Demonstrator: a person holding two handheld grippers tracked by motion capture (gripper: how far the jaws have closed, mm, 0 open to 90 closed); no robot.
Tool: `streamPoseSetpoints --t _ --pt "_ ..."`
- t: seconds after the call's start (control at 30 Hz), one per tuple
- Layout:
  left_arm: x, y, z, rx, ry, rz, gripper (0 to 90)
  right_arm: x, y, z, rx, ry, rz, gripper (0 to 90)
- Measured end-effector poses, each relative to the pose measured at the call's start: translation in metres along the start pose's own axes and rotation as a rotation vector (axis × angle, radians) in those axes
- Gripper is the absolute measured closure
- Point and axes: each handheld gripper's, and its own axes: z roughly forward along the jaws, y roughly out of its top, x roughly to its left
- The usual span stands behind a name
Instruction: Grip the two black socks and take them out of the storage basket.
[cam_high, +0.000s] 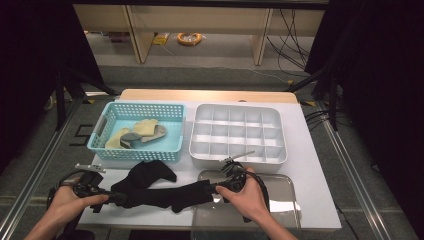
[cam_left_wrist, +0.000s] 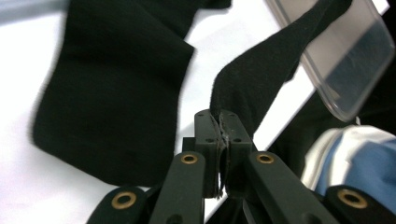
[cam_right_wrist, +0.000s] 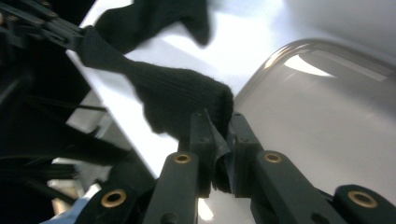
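Both tongs, left gripper (cam_high: 114, 196) and right gripper (cam_high: 214, 188), are pinching one black sock (cam_high: 165, 195) you are stretching; the right end is barely caught and could be slipping out.

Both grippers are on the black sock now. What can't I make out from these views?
- Left gripper, high view: jaw tips buried in the black sock.
- Second black sock, left gripper view: motion-blurred and cut by the frame edge.
- Items in the blue basket, high view: too small to identify.
- Clear lid, high view: the right hand covers part.

Black linkage fingers (cam_left_wrist: 232, 133) with brass rivets, trailing black cables.
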Motion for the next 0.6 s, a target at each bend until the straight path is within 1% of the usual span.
streamPoseSetpoints --t 0.03,0.07,0.1,0.13,0.17,0.2,0.23,0.27,0.3,0.33,0.37,0.4,0.43,0.47,0.5,0.53,0.57,0.6 --pt "0.0003 0.0018 -0.0011 0.023 0.032 -0.004 87.1 0.0009 0.0009 0.0011 0.001 -0.031 0.025 82.3" --pt "0.0022 0.0027 0.0002 0.025 0.026 -0.007 87.2 -0.0004 0.0017 0.0021 -0.012 -0.026 0.016 81.1" --pt "0.0027 0.0040 -0.0001 0.034 0.064 -0.004 87.2 -0.0004 0.0026 0.0018 -0.014 -0.050 0.018 80.1" --pt "0.0045 0.0047 0.0008 0.031 0.069 -0.013 87.1 -0.0016 0.0033 0.0022 -0.035 -0.048 -0.005 79.5" --pt "0.0058 0.0052 0.0012 0.032 0.084 -0.017 87.0 -0.0023 0.0040 0.0023 -0.047 -0.065 -0.013 79.1" --pt "0.0072 0.0051 0.0022 0.027 0.069 -0.024 86.9 -0.0027 0.0045 0.0013 -0.054 -0.075 -0.015 78.0" --pt "0.0080 0.0054 0.0021 0.031 0.075 -0.019 86.8 -0.0034 0.0045 0.0016 -0.060 -0.086 -0.020 78.0" --pt "0.0076 0.0061 0.0015 0.036 0.092 -0.016 86.5 -0.0040 0.0043 0.0014 -0.058 -0.083 -0.020 78.0" --pt "0.0086 0.0066 0.0019 0.036 0.084 -0.007 86.4 -0.0052 0.0040 0.0022 -0.062 -0.075 -0.026 77.9" --pt "0.0076 0.0073 0.0025 0.029 0.088 -0.010 86.3 -0.0050 0.0035 0.0024 -0.062 -0.087 -0.024 77.7" --pt "0.0067 0.0079 0.0016 0.041 0.105 -0.004 86.3 -0.0050 0.0033 0.0031 -0.058 -0.078 -0.030 77.4" --pt "0.0060 0.0083 0.0017 0.040 0.108 -0.006 86.3 -0.0035 0.0028 0.0036 -0.055 -0.083 -0.021 77.2" --pt "0.0058 0.0085 0.0015 0.041 0.111 -0.008 86.1 -0.0032 0.0026 0.0047 -0.057 -0.097 -0.036 77.0" --pt "0.0063 0.0084 0.0009 0.039 0.107 -0.018 85.9 -0.0020 0.0025 0.0057 -0.050 -0.083 -0.028 76.7" --pt "0.0070 0.0080 0.0003 0.037 0.109 -0.017 85.8 -0.0005 0.0023 0.0063 -0.037 -0.071 -0.022 76.6" --pt "0.0073 0.0078 -0.0014 0.050 0.120 -0.010 85.7 0.0023 0.0019 0.0063 -0.025 -0.066 0.004 76.5" --pt "0.0077 0.0067 -0.0021 0.056 0.109 -0.013 85.7 -0.0007 0.0022 0.0066 -0.035 -0.081 -0.041 76.5" --pt "0.0063 0.0057 -0.0029 0.071 0.116 -0.001 85.7 0.0003 0.0019 0.0066 -0.034 -0.077 -0.032 76.5"
